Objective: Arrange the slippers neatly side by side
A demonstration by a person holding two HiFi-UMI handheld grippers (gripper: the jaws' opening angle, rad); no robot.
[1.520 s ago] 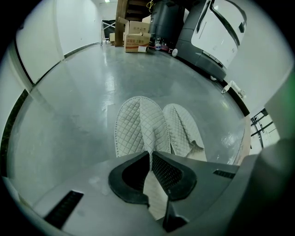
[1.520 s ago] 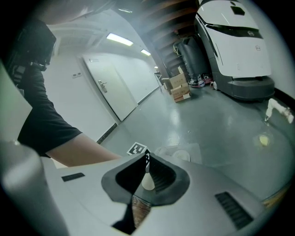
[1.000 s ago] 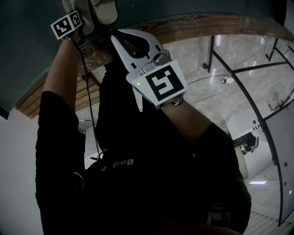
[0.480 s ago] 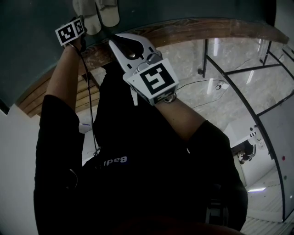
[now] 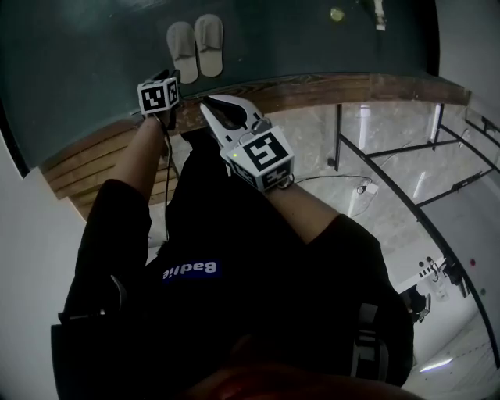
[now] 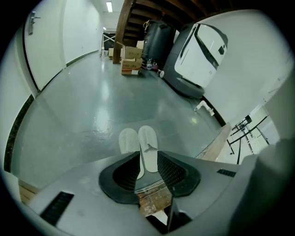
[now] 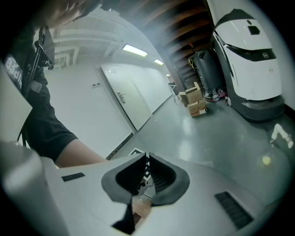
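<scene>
Two pale slippers, one beside the other, lie side by side and parallel on the dark green floor at the top of the head view. My left gripper hovers just short of their near ends and touches neither. In the left gripper view, the pair shows beyond my left gripper, whose jaws stand apart with nothing between them. My right gripper hangs over the wooden edge, right of the left one. In its own view, my right gripper has its jaws together and holds nothing.
A wooden step edge borders the green floor. Beyond it is a pale tiled floor with a black metal frame. A small yellow-green thing lies far right. Cardboard boxes and a big white machine stand beyond the slippers.
The head view has tilted, so both slippers now show whole. My left gripper has drawn back from them toward the wooden edge. The right gripper has come back with it.
</scene>
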